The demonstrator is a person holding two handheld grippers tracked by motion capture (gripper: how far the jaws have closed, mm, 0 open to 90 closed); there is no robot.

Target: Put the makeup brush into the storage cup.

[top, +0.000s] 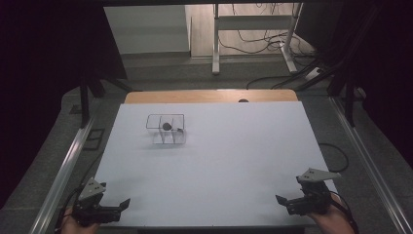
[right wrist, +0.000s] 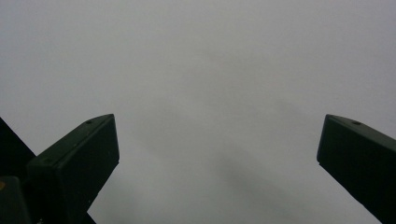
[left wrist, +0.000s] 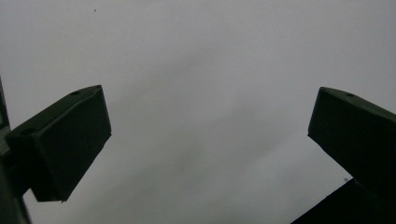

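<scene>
Our left gripper [top: 114, 207] and right gripper [top: 287, 202] rest at the near edge of the white table [top: 219, 161], both spread wide and holding nothing. The clear box [top: 166, 129] with a dark ball [top: 166, 126] inside sits far ahead, left of centre, nearer our left gripper.

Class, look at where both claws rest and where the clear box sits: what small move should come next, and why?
Probably the left claw should move forward toward the clear box holding a small dark ball. Both claws, the right claw too, sit open at the near edge, and the box lies left of centre.
</scene>
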